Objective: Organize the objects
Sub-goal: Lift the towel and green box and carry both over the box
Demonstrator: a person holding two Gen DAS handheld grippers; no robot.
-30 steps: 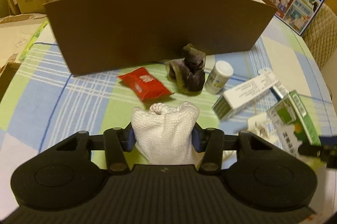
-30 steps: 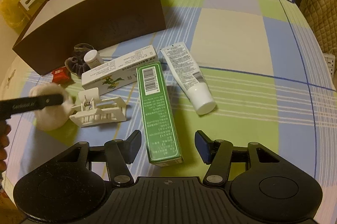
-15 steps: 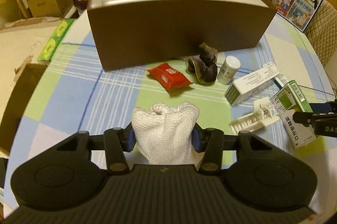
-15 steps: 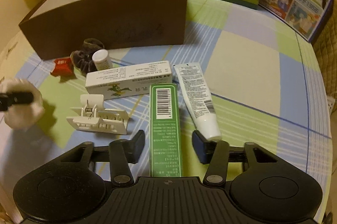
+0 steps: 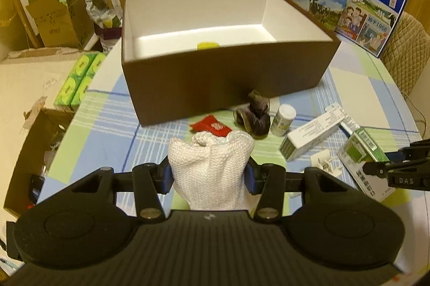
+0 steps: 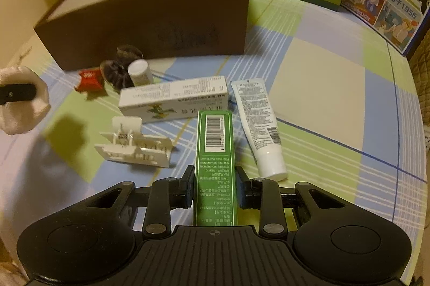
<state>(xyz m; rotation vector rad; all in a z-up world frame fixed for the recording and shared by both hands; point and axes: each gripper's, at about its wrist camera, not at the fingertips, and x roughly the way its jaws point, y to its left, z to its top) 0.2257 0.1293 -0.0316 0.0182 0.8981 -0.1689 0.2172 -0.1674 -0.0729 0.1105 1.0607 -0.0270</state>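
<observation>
We hold the white cloth bundle pinched in our left gripper; our right gripper clamps the green box. The brown box holds perhaps one yellow thing; most items remain outside.

Lighting: dim, warm yellow indoor; soft shadows on checked-cloth counter. Fisheye bending at edges; slight motion blur.

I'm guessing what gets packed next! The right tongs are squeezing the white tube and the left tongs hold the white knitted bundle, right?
Not quite. The right tongs are squeezing the green box, not the white tube, which lies beside it, as the right wrist view shows. The left tongs do hold the white knitted bundle.
</observation>
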